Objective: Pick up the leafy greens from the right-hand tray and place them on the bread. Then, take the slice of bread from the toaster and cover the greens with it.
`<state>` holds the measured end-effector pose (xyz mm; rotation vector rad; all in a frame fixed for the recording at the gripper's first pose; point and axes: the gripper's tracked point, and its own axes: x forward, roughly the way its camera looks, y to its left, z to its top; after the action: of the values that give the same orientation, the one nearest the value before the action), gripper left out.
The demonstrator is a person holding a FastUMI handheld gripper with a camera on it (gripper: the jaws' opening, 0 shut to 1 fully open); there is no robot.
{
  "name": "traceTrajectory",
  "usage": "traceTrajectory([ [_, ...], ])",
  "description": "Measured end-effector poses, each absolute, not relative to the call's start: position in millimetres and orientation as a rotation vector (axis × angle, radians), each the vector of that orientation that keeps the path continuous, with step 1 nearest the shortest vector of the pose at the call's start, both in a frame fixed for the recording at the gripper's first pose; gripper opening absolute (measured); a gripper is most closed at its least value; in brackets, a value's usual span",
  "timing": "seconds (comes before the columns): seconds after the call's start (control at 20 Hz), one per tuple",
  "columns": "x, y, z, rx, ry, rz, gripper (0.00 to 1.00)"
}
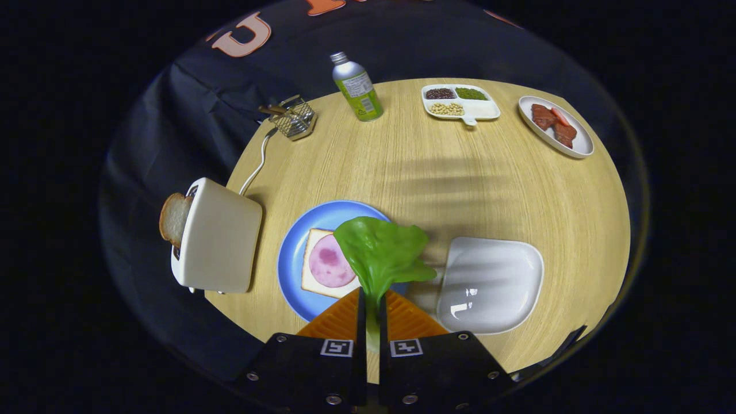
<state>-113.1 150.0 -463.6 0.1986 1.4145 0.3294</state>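
The tool (372, 313), at the bottom centre of the frame, had its fingers pressed together on the stem of the leafy greens (382, 253), pinching it from both sides. The leaf fanned out just ahead of the fingers, hanging over the right part of the blue plate (299, 241) at lower centre. On that plate lay a slice of bread (313, 276) topped with a round of ham (329, 265). To the lower right of the frame sat the white tray (491, 284). At the left the toaster (217, 244) stood on the wooden worktop (437, 178), with a second bread slice (173, 217) sticking out of its slot.
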Motion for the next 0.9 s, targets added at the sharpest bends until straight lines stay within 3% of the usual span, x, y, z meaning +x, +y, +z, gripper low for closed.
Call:
traceTrajectory([
  [0.35,-108,204,-471,0.251,1.444,0.362,0.09],
  [0.65,-102,225,-481,0.233,1.455,0.350,0.18],
  [0.75,-100,225,-485,0.201,1.445,0.330,0.23],
  [0.9,-96,227,-484,0.179,1.429,0.315,0.40],
])
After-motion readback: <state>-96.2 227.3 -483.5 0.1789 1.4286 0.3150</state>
